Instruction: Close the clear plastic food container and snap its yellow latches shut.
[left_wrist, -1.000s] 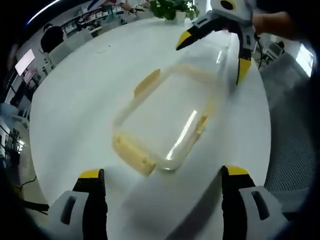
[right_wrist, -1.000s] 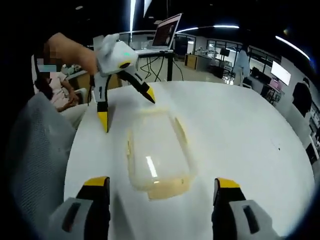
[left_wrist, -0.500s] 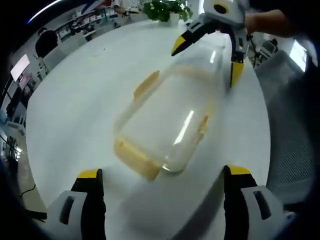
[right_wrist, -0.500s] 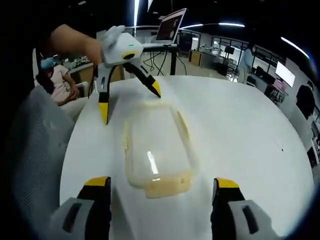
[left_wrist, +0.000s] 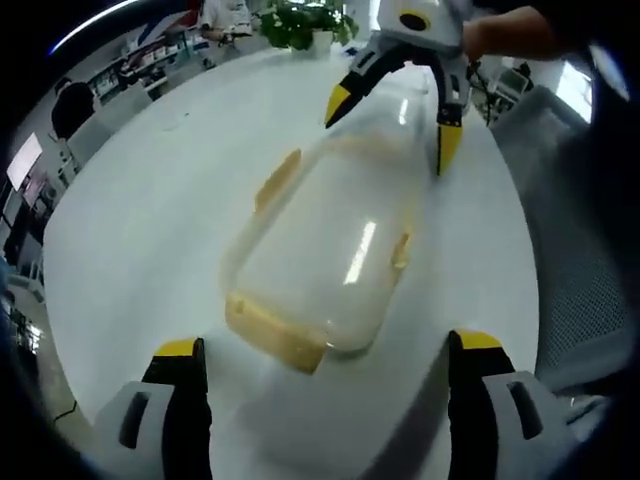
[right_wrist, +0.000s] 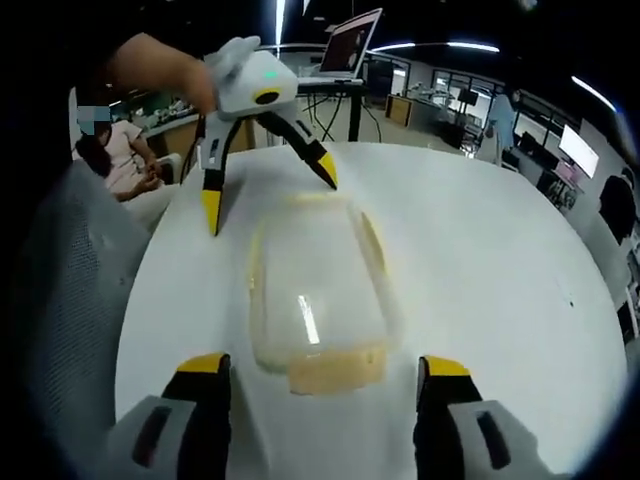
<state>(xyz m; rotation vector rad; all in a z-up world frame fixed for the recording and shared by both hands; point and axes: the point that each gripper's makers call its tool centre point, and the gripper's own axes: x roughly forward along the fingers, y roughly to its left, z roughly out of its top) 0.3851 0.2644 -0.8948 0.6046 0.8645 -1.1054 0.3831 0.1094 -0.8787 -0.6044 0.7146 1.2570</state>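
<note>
The clear plastic container (left_wrist: 320, 245) lies lengthwise on the white table (left_wrist: 150, 210) with its lid on top. A yellow latch (left_wrist: 272, 335) sticks out at its near end, and narrower ones, latch (left_wrist: 277, 180) and latch (left_wrist: 401, 250), line its long sides. My left gripper (left_wrist: 325, 348) stands open just short of that near end. At the far end my right gripper (left_wrist: 392, 125) hangs open, its jaws spread to either side of the container. In the right gripper view the container (right_wrist: 315, 285) shows a yellow end latch (right_wrist: 335, 370) before my right gripper (right_wrist: 322, 365), with the left gripper (right_wrist: 268, 190) beyond.
A grey mesh chair (left_wrist: 580, 250) stands close to the table's edge. A potted plant (left_wrist: 300, 20) sits at the far rim. A laptop on a stand (right_wrist: 350, 45) and a seated person (right_wrist: 115, 150) are behind the table. A hand (right_wrist: 150, 65) holds the left gripper.
Both grippers have drawn closer to the container's two ends, and each one's jaws now flank its end. The container has stayed in place.
</note>
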